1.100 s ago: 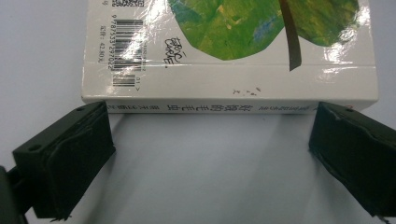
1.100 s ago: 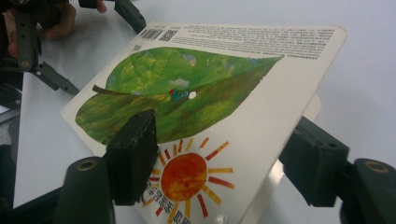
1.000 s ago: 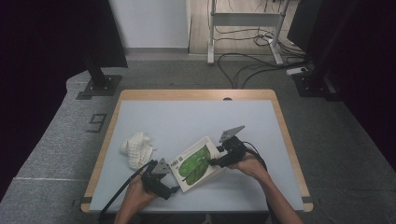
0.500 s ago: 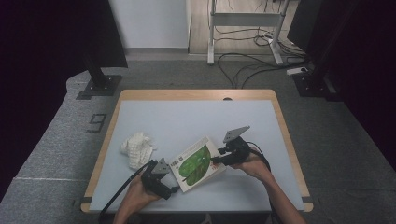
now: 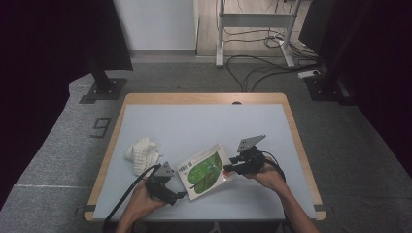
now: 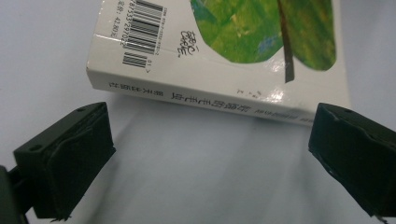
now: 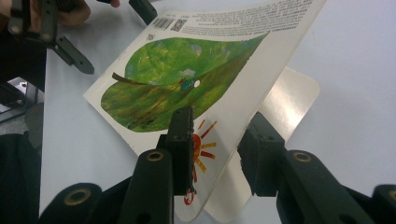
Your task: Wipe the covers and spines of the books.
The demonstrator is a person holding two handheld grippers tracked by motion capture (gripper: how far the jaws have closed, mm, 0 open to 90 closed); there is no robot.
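Observation:
A white picture book [image 5: 204, 170] with a big green leaf on its cover lies at the near middle of the table. My right gripper [image 5: 227, 171] is at its right edge. Its jaws have just been closing, and they are shut on the cover [image 7: 187, 74], one jaw above and one below. The cover is lifted off the page underneath [image 7: 294, 93]. My left gripper [image 5: 180, 195] stands open just short of the book's spine [image 6: 224, 105], its two pads [image 6: 70, 154] wide apart with bare table between them.
A crumpled white cloth [image 5: 142, 153] lies left of the book. The pale table [image 5: 194, 126] has a wooden rim; its far half is bare. Cables trail from both grippers toward the near edge.
The right gripper has edged slightly along the book's right edge and the cover's corner sits a little higher. The left hand has kept still.

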